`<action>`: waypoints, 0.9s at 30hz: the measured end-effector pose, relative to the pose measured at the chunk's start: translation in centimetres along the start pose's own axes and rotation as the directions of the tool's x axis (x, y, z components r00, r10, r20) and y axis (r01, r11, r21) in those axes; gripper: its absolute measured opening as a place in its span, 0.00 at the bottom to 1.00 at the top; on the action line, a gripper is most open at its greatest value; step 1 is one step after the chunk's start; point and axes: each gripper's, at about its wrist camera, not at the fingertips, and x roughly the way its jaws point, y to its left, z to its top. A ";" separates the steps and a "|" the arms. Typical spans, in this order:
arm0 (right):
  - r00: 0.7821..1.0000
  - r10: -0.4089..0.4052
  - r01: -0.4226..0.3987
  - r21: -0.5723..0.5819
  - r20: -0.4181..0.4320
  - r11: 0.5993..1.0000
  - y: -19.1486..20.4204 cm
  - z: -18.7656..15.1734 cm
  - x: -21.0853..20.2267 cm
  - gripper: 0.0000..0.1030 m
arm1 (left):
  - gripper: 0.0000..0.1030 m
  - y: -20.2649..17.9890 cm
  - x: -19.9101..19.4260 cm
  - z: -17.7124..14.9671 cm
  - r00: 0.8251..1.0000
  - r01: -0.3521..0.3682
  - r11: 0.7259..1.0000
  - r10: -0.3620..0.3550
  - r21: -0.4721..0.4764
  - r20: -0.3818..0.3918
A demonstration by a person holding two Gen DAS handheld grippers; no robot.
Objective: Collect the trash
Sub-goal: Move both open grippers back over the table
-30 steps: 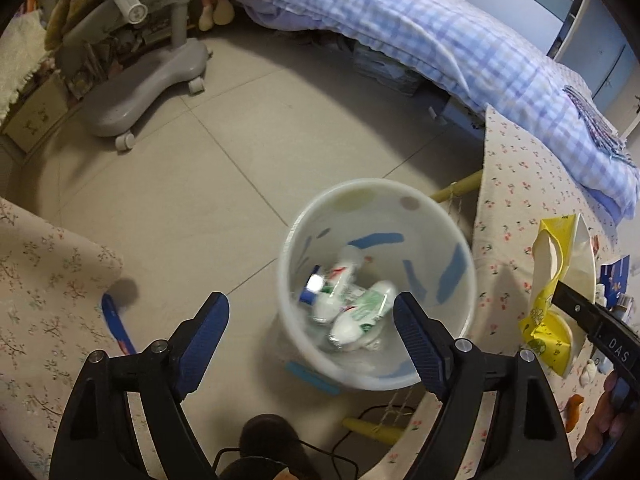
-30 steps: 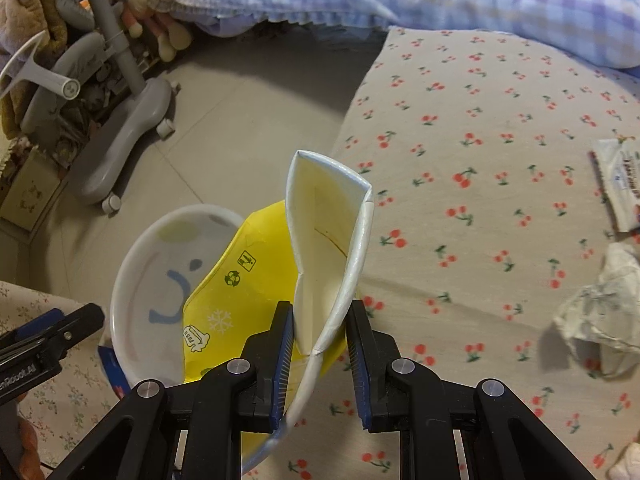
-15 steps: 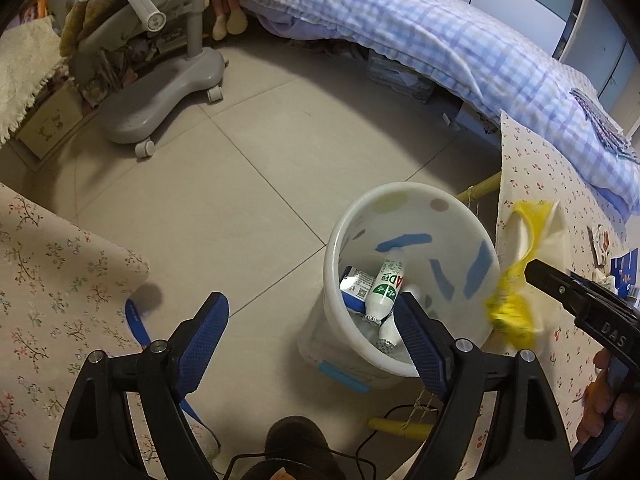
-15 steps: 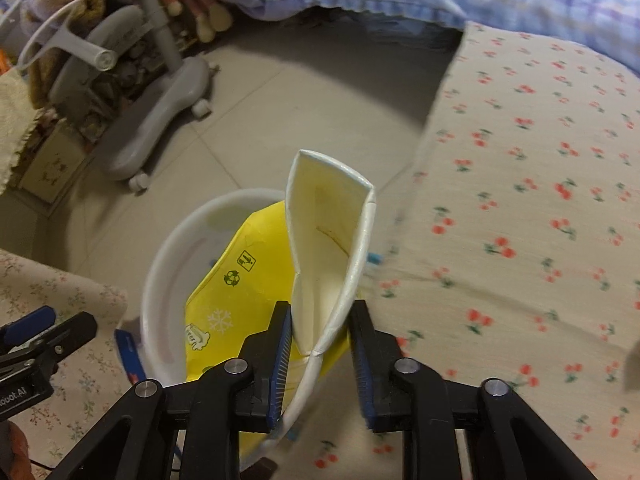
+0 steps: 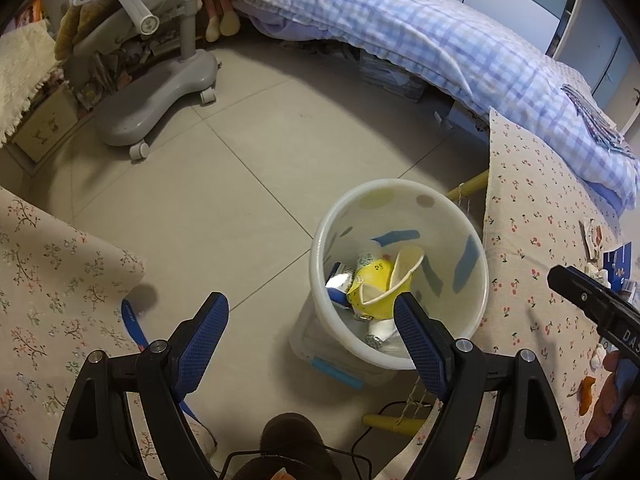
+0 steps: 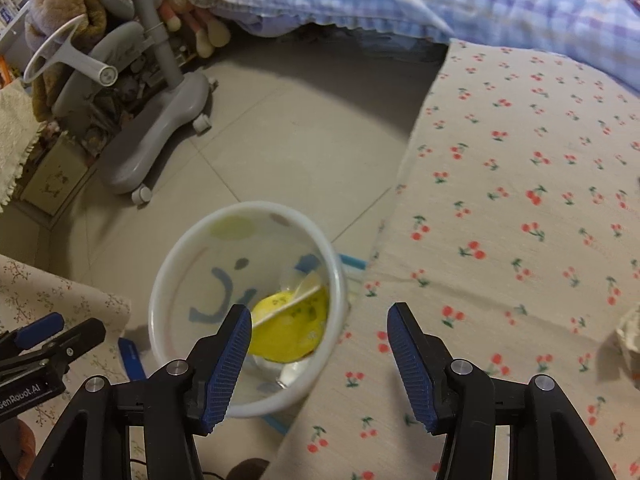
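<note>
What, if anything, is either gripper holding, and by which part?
Nothing. The right gripper is opening with nothing between its jaws; the yellow paper cup lies in the white bin. The left gripper is open and empty.

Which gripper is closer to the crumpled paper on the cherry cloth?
Right. The right gripper hangs over the cloth's edge, jaws opening and empty, with the crumpled paper just to its right. The left gripper is beyond the bin.
</note>
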 end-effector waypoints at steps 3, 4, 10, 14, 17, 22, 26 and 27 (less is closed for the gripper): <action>1.000 -0.008 0.008 0.003 0.003 1.000 -0.8 -0.7 -1.1 0.65 | 0.84 -0.7 -0.1 0.0 1.000 0.013 1.000 -0.013 0.016 0.004; 1.000 -0.013 0.013 0.003 0.003 1.000 -1.1 -0.8 -1.4 0.65 | 0.84 -1.0 -0.1 0.0 1.000 0.008 1.000 -0.008 0.026 0.004; 0.996 -0.077 0.076 0.013 0.044 0.997 -4.1 -1.4 -4.9 0.70 | 0.84 -3.2 0.1 0.0 0.999 0.038 0.998 -0.037 0.048 -0.020; 0.987 -0.144 0.141 0.040 0.074 0.989 -6.9 -2.1 -7.5 0.72 | 0.85 -5.0 -0.4 -0.1 0.998 0.058 0.996 -0.058 0.065 -0.011; 0.980 -0.184 0.179 0.062 0.082 0.982 -9.2 -2.7 -9.0 0.72 | 0.88 -6.6 -0.6 -0.2 0.998 0.068 0.994 -0.067 0.080 -0.012; 0.967 -0.240 0.230 0.108 0.089 0.967 -13.1 -3.8 -11.7 0.72 | 0.88 -9.2 -0.5 -0.2 0.995 0.100 0.991 -0.098 0.092 -0.029; 0.953 -0.289 0.272 0.154 0.096 0.950 -16.3 -4.5 -13.6 0.75 | 0.88 -11.6 -0.6 -0.3 0.991 0.130 0.987 -0.127 0.091 -0.038; 0.948 -0.304 0.286 0.168 0.096 0.944 -17.2 -4.7 -14.0 0.76 | 0.89 -12.1 -0.6 -0.3 0.991 0.133 0.987 -0.130 0.094 -0.039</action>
